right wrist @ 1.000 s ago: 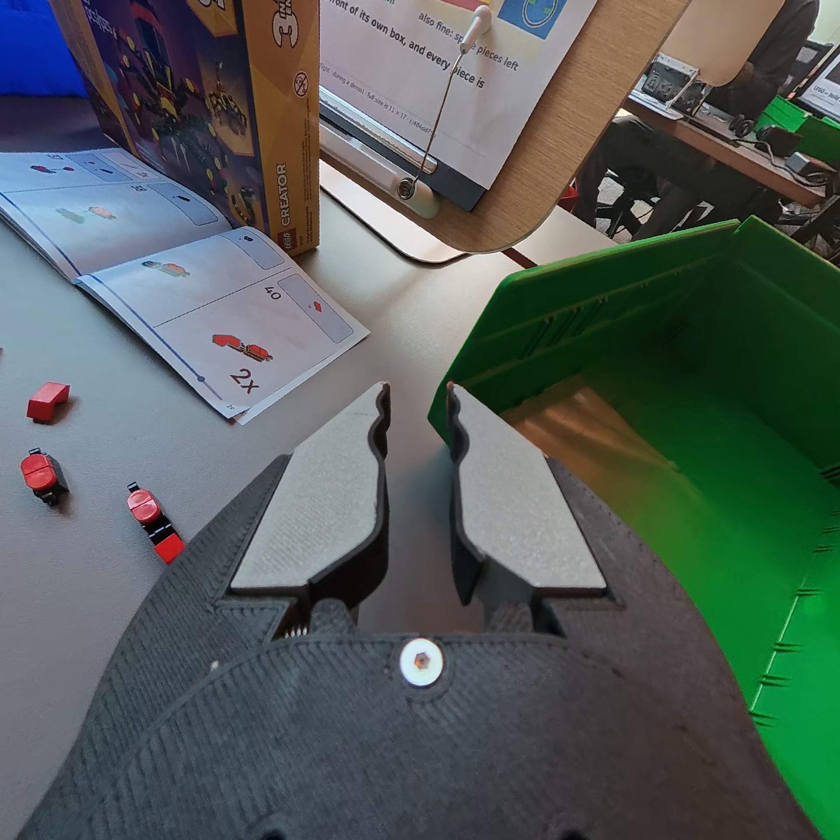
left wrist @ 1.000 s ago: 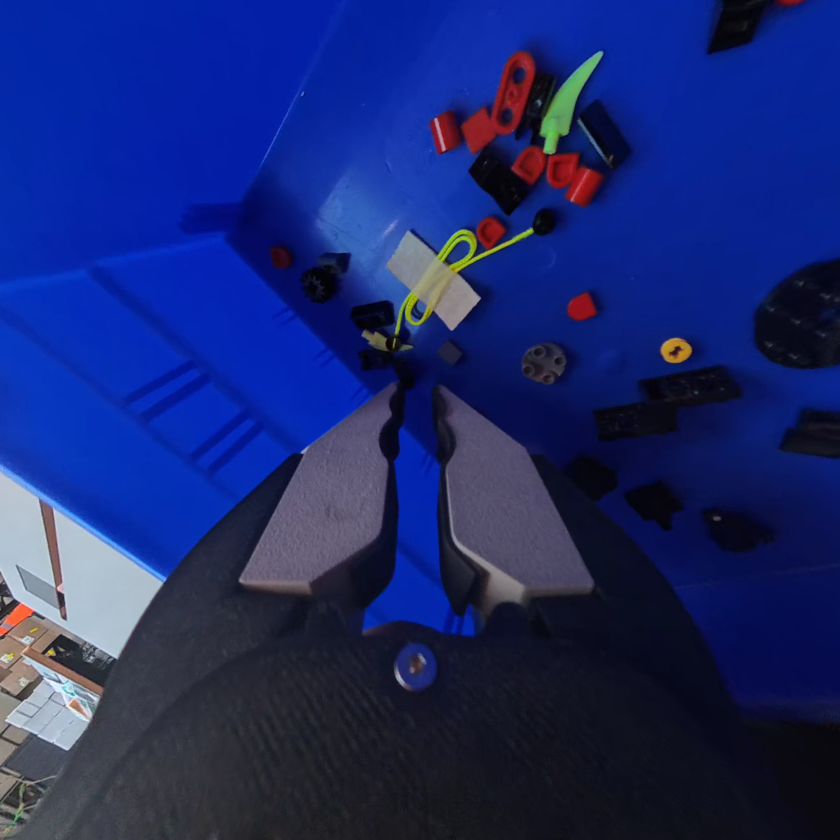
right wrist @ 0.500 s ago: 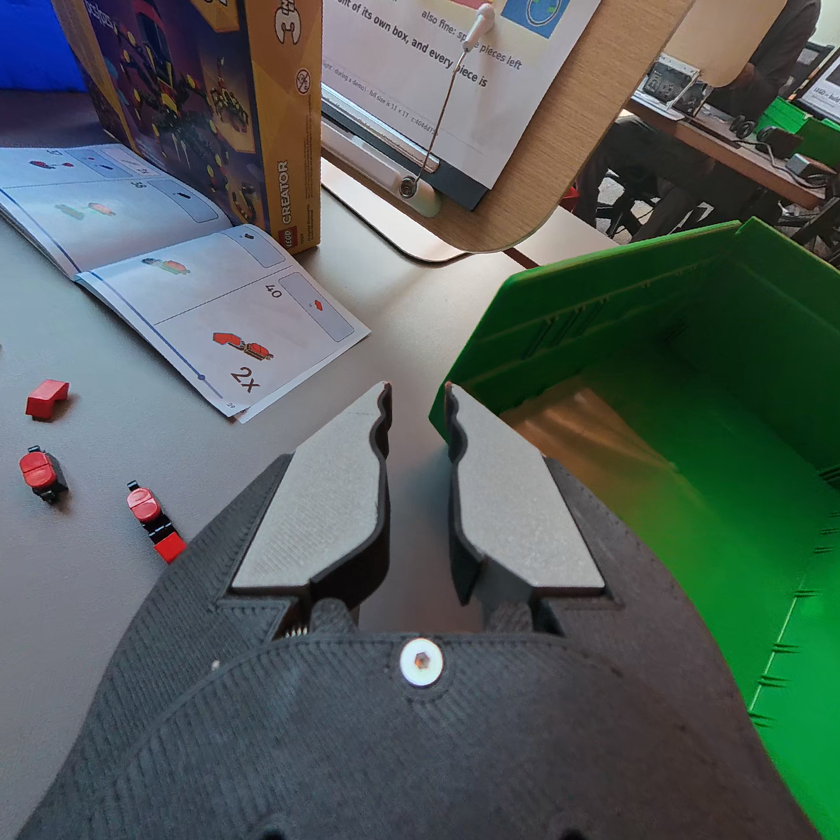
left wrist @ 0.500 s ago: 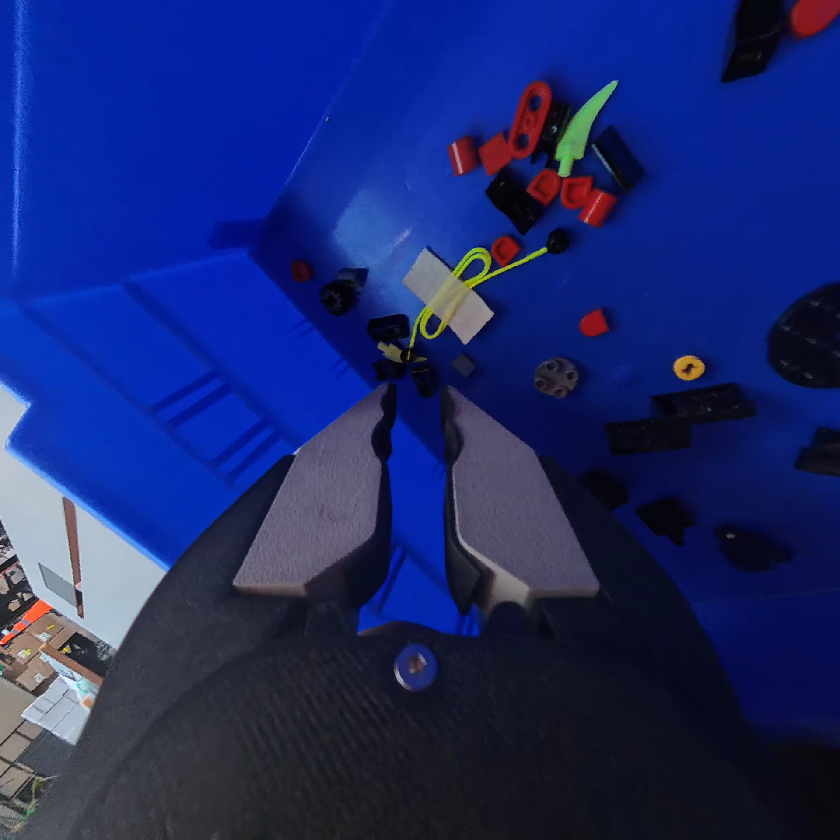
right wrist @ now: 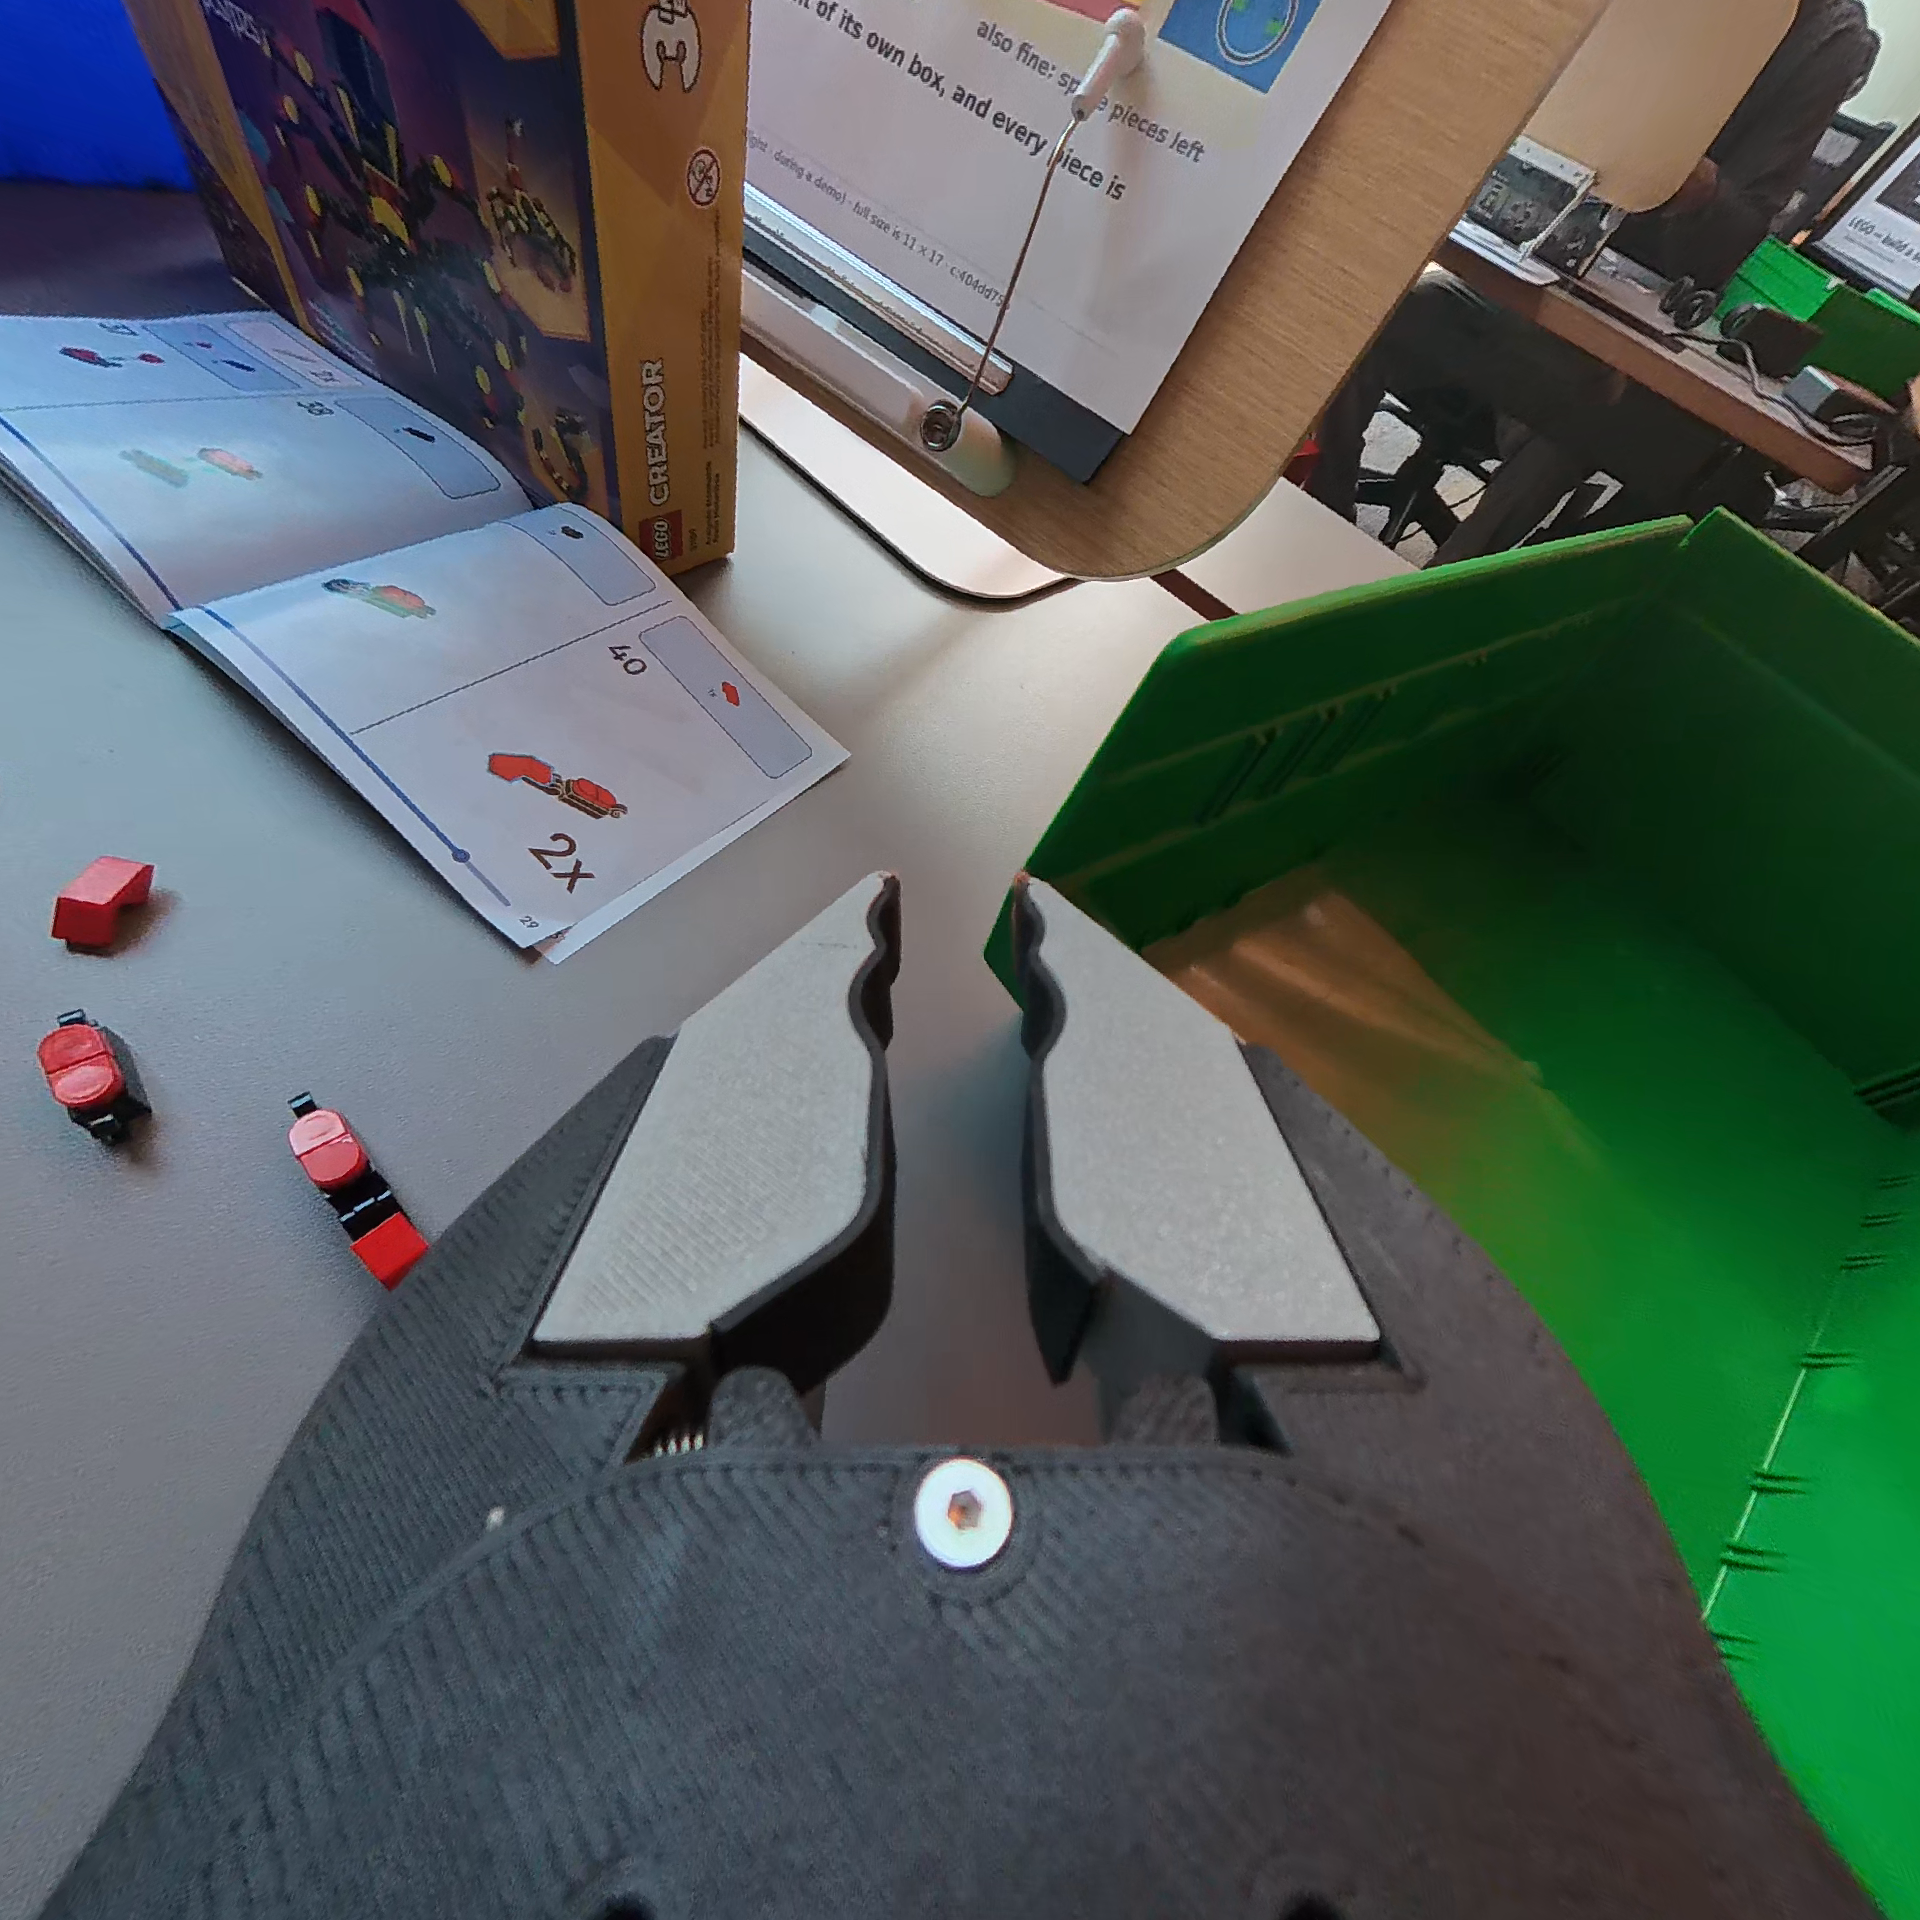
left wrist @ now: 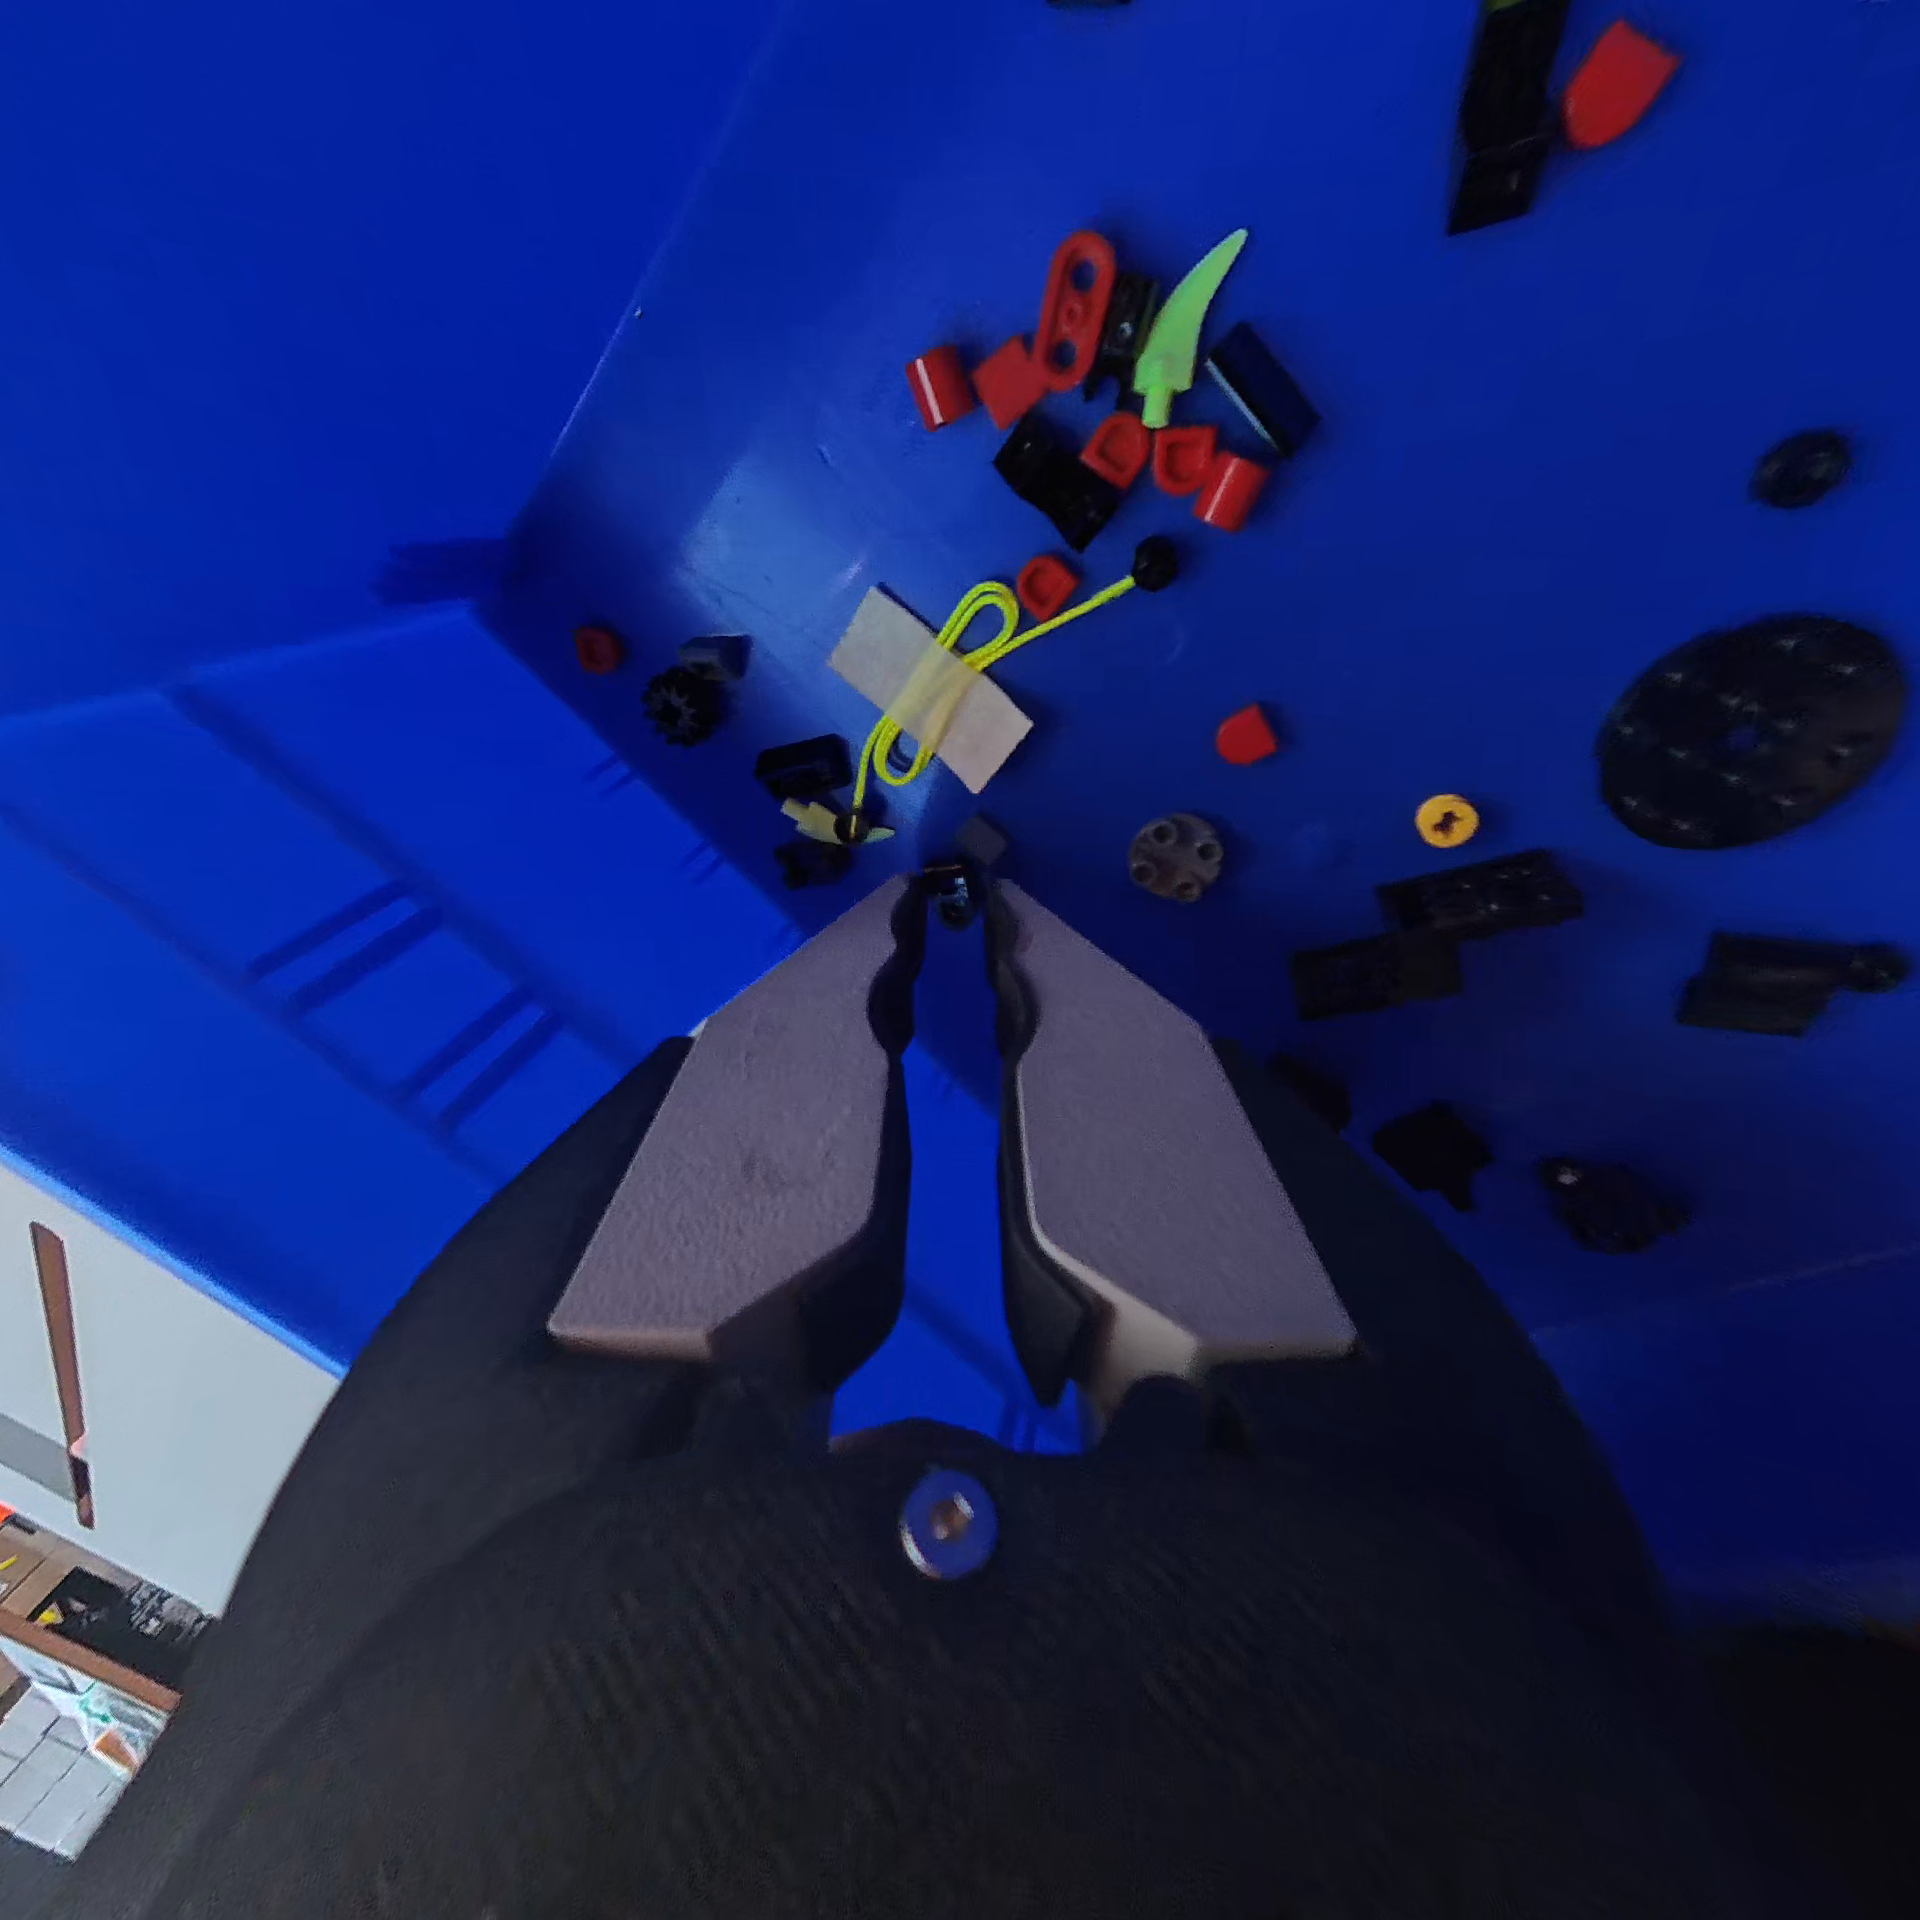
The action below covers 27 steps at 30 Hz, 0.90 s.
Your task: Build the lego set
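My left gripper [left wrist: 953, 891] is inside the blue bin [left wrist: 416, 312], tips down near its floor by the corner. Its jaws are nearly closed on a small black piece [left wrist: 951, 899]. Loose Lego parts lie ahead of it: a lime string on a tape strip [left wrist: 935, 696], a red and black cluster [left wrist: 1101, 436], a lime blade [left wrist: 1184, 322] and a grey round piece [left wrist: 1176, 854]. My right gripper [right wrist: 954, 883] is open and empty above the grey table, beside the corner of the green bin [right wrist: 1455, 727]. Two red-and-black sub-assemblies [right wrist: 88, 1081] [right wrist: 348, 1184] and a red piece [right wrist: 101, 899] lie to its left.
The open instruction booklet [right wrist: 468, 707] lies ahead-left of the right gripper, and the Lego box [right wrist: 468, 208] stands behind it. A wooden stand with a printed sheet [right wrist: 1195, 312] is at the back. In the blue bin lie a black round plate [left wrist: 1751, 732], black plates [left wrist: 1475, 894] and a yellow stud [left wrist: 1446, 821]. Some 55 centimetres of space lies between my two pairs of fingers. The lime blade [left wrist: 1184, 322] is closer to my left gripper, around 9 centimetres from its tips; the right tips are 45 centimetres off.
My left gripper opened a little, moved forward over the small black piece and narrowed on it. My right gripper has barely moved.
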{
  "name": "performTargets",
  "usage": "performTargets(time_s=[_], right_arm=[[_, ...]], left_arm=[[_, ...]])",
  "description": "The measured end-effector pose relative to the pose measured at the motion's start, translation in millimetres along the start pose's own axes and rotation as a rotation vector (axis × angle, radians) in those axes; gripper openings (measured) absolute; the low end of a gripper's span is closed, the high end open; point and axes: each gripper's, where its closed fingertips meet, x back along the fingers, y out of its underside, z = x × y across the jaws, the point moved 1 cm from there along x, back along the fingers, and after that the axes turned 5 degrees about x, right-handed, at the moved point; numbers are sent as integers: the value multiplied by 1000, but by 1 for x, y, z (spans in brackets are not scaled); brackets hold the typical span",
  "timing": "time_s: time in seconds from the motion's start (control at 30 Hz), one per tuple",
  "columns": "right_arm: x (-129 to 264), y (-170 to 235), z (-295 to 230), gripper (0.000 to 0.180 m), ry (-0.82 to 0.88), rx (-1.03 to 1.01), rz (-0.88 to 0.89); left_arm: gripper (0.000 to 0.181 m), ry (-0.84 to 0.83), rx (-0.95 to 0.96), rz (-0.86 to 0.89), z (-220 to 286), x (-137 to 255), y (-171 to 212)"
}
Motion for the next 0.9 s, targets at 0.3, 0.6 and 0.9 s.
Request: performTargets(time_s=[0.3,0.6,0.9], right_arm=[[0,0,-1,18,0,5,2],[0,-1,-2,18,-4,9,6],[1,-2,-3,18,-3,19,10]], left_arm=[[12,40,47,1,2,1,2],[21,83,92,8,3,1,0],[7,124,88,1,8,1,1]])
